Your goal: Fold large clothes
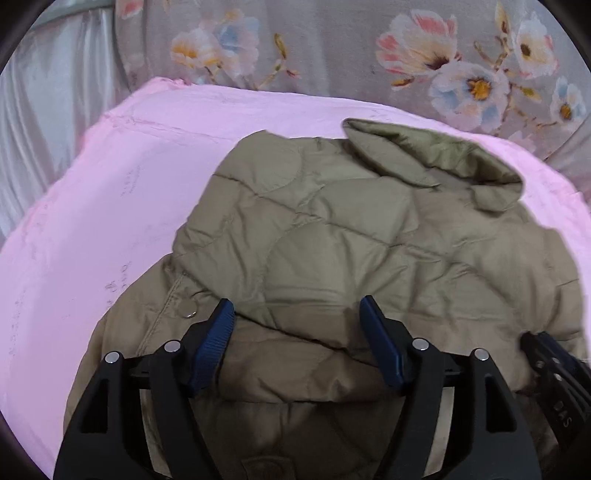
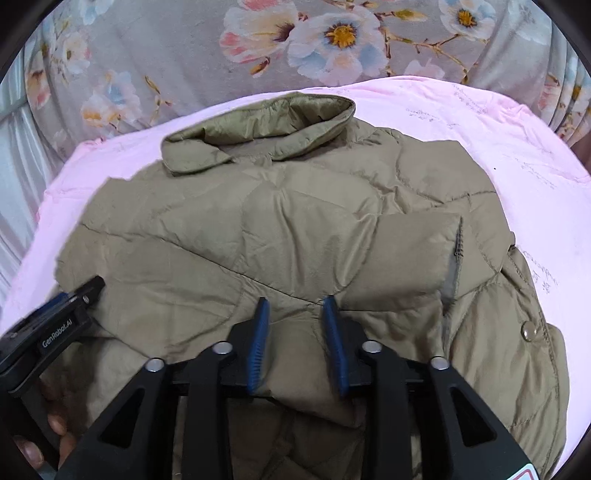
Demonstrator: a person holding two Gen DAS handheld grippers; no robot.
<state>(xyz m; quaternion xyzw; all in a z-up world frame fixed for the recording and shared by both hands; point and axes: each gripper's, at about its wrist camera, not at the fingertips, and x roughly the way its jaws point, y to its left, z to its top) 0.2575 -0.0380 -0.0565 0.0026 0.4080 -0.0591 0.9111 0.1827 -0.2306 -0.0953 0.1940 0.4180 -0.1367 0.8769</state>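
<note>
An olive quilted jacket (image 1: 332, 229) lies spread on a pink sheet (image 1: 92, 221), its collar (image 1: 436, 158) on the far side. My left gripper (image 1: 295, 304) hovers open over the jacket's near folded edge, with fabric lying under the gap and neither pad pressing on it. In the right wrist view the same jacket (image 2: 258, 229) has a sleeve (image 2: 406, 251) folded across its back. My right gripper (image 2: 295, 302) stands open more narrowly above the near fold, with cloth showing between the blue pads (image 2: 258, 339). The left gripper's body (image 2: 55, 325) shows at the left edge, held by a hand (image 2: 55, 424).
A grey floral quilt (image 2: 332, 33) lies behind the pink sheet (image 2: 517, 166). Silvery satin cloth (image 1: 44, 110) hangs at the far left. A metal snap (image 2: 528, 329) sits on the jacket's right front edge. The right gripper's body (image 1: 554, 365) shows at the left view's right edge.
</note>
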